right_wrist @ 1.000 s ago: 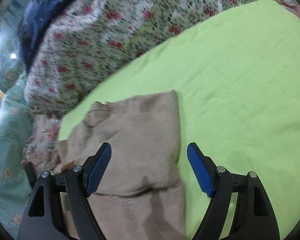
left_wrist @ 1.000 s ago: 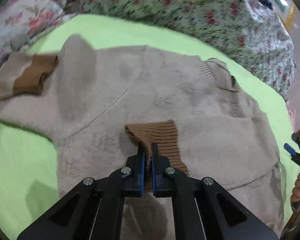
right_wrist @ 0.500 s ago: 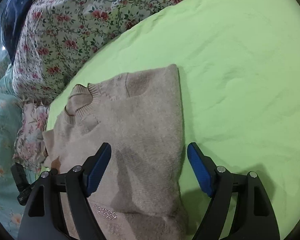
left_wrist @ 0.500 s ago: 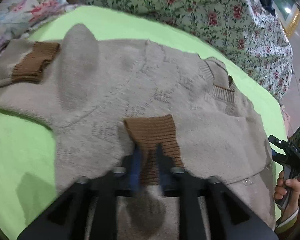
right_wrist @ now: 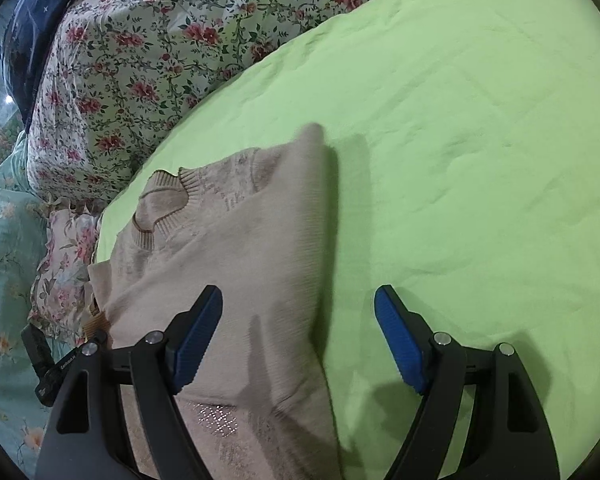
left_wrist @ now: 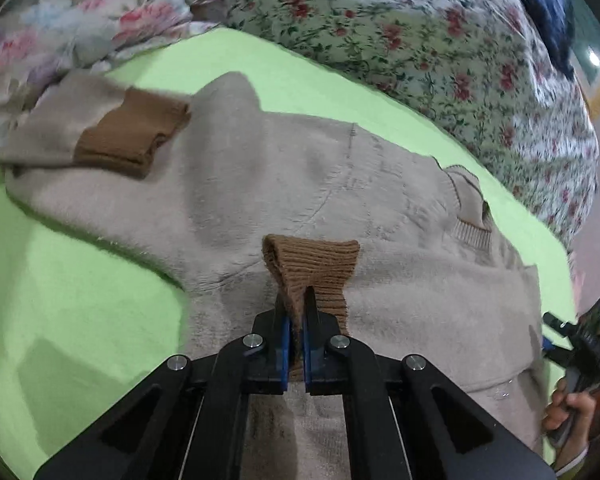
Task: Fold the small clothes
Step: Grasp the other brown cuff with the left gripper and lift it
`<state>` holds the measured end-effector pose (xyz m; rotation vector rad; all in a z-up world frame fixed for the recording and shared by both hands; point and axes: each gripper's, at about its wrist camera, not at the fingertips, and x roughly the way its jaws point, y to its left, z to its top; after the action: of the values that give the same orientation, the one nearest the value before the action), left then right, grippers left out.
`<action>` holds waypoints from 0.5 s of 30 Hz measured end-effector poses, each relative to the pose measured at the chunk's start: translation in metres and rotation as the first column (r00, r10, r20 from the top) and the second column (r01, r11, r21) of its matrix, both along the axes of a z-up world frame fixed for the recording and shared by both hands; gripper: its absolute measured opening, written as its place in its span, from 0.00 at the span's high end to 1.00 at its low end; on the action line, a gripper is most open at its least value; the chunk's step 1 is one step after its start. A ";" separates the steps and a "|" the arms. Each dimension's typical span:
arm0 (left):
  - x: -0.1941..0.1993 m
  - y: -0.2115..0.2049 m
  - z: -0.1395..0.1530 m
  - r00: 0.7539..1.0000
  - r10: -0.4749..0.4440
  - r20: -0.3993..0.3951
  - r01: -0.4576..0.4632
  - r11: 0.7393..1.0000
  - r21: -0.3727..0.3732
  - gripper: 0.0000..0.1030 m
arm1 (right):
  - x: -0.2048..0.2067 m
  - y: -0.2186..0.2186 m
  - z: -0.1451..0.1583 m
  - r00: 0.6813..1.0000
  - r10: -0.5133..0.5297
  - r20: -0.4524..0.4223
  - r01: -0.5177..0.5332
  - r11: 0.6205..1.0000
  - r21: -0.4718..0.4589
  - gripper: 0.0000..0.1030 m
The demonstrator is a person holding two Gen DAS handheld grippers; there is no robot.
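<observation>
Left gripper [left_wrist: 296, 320] pinched the fuzzy beige knit sweater's [left_wrist: 380, 208] brown ribbed cuff [left_wrist: 316, 268]; right gripper [right_wrist: 298, 336] hung spread, apparently empty. A thin pinch risked the cuff slipping.

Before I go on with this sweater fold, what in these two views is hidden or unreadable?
- Sweater hem: left wrist view, covered by the left gripper and cut off by the bottom edge.
- Near cuff: its pinched part is hidden between the fingers.
- Right gripper: in the left wrist view, only a sliver at the right edge.
- Sweater's left side: right wrist view, cut off by the gripper body.
</observation>
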<state>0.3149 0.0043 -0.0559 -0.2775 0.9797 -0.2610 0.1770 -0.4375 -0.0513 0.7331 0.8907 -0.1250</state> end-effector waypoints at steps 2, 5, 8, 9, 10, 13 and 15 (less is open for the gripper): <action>-0.001 -0.006 -0.001 1.000 -0.014 0.007 0.014 1.000 0.023 0.97 | 0.004 0.005 -0.001 1.000 0.013 0.002 -0.013 1.000 -0.010 0.23; -0.003 -0.015 -0.004 1.000 -0.030 0.001 0.030 0.999 0.043 0.97 | 0.014 0.022 -0.002 0.998 0.066 -0.013 -0.067 0.996 -0.066 0.24; -0.005 -0.018 -0.001 0.999 -0.036 -0.002 0.036 0.998 0.050 0.97 | 0.024 0.037 -0.004 0.990 0.110 -0.084 -0.122 0.980 -0.157 0.89; -0.006 -0.021 0.001 0.999 -0.046 -0.002 0.046 0.998 0.040 0.97 | 0.023 0.036 0.000 0.991 0.107 -0.079 -0.119 0.978 -0.169 0.89; -0.006 -0.025 0.005 0.998 -0.061 0.003 0.061 0.998 0.032 0.97 | 0.018 0.029 0.011 0.994 0.091 -0.054 -0.100 0.975 -0.200 0.90; -0.009 -0.045 0.016 0.992 -0.124 0.032 0.124 0.992 0.021 0.97 | 0.002 -0.001 0.036 1.000 0.005 -0.015 -0.009 0.961 -0.278 1.00; -0.008 -0.061 0.013 0.988 -0.153 0.028 0.152 0.988 0.031 0.97 | -0.007 -0.032 0.039 0.997 -0.073 -0.034 0.059 0.949 -0.310 1.00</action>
<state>0.3067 -0.0563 -0.0427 -0.1713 0.9757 -0.3894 0.1696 -0.4698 -0.0120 0.4687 0.8646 -0.3338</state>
